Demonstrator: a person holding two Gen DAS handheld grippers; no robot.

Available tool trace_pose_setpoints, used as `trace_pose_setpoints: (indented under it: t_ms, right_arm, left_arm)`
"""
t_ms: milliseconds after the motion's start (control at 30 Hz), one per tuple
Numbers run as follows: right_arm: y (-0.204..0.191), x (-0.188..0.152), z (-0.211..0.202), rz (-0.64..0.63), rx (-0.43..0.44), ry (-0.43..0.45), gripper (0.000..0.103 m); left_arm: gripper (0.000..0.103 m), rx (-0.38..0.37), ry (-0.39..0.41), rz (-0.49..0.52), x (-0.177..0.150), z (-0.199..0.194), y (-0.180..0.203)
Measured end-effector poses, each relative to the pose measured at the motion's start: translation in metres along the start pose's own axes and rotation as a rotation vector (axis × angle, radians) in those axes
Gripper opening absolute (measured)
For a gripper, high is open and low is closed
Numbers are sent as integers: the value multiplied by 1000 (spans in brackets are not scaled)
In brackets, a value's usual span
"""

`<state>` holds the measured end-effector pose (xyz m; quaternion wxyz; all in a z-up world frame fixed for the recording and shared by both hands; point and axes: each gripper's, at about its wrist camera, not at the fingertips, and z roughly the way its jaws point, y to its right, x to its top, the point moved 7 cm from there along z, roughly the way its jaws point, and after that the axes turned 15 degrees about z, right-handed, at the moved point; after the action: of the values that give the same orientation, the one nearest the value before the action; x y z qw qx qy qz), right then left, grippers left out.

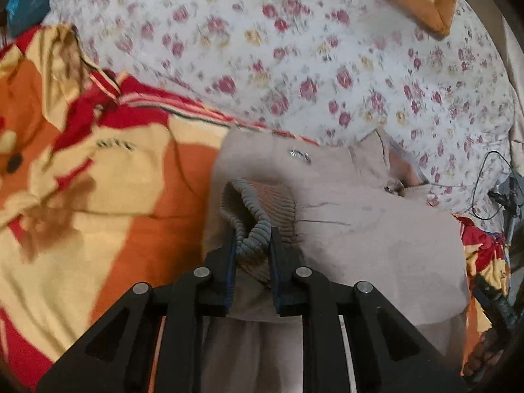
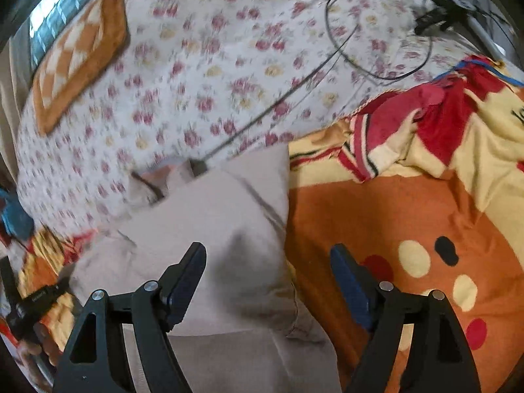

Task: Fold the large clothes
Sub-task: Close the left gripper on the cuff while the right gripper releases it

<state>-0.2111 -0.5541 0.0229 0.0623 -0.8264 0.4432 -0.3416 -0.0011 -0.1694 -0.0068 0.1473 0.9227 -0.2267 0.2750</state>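
Observation:
A beige garment (image 1: pixel 360 229) lies partly folded on an orange, red and cream blanket (image 1: pixel 114 196). My left gripper (image 1: pixel 252 239) is shut on the garment's ribbed grey-brown cuff (image 1: pixel 262 206) and holds it over the folded body. In the right wrist view the same beige garment (image 2: pixel 213 229) lies on the blanket (image 2: pixel 393 213). My right gripper (image 2: pixel 268 258) is open and empty, low over the garment's right edge, with its left finger (image 2: pixel 186 278) over the cloth and its right finger over the blanket.
A white floral sheet (image 1: pixel 294 65) covers the bed behind the garment. An orange checked cushion (image 2: pixel 75 59) lies at the far side. A black cable (image 2: pixel 376 49) loops over the sheet near a dark device (image 2: pixel 439 13). The other gripper shows at the lower left (image 2: pixel 29 301).

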Motion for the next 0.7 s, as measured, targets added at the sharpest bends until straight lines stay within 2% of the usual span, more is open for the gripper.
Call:
trace_pose_setpoints:
  t_ms: [67,100,133,167,200,267,300,400,433,467,500,533,567,667,700]
  right_arm:
    - [0,-4,17,-81,-90,-14,73]
    - [3,-4,25,-103,-136,-12,71]
    - [8,-2,32,-107,-177,-7,64]
    - [14,1,37,-94,-192,-6,55]
    - [19,6,39,-70,-196,-3,51]
    - [27,12,36,-28,-194,3,40]
    - [31,15,31,-5,-188,9,38]
    - [30,19,21,70,-71,-18,47]
    - [27,17,22,88,-23,-42,66]
    - [22,14,25,87,5,-61,75]
    - [17,8,34,49,-7,-92,74]
    - [12,1,40,7,-27,-113,61]
    - [5,-6,47,-49,-30,-135,26]
    - [-1,-1,39,-75,-56,-78,8]
    - [3,4,35,-61,-59,-59,7]
  left_arm:
    - [20,-17,9,17,1,1,7]
    - [30,-22,21,36,2,-1,12]
    - [43,-36,35,57,3,-3,17]
    - [49,-50,49,72,4,-6,22]
    - [56,-56,62,78,5,-9,25]
    - [59,-63,74,90,7,-11,30]
    - [62,-64,70,95,7,-10,31]
    - [63,-56,54,86,9,-4,29]
    - [63,-59,50,76,9,-3,27]
    - [63,-65,44,63,9,0,25]
    - [63,-69,39,55,8,2,25]
    - [63,-70,30,52,7,4,25]
    - [63,-68,22,57,6,5,25]
    - [66,-52,19,77,5,5,27]
    - [71,-48,21,79,5,5,28]
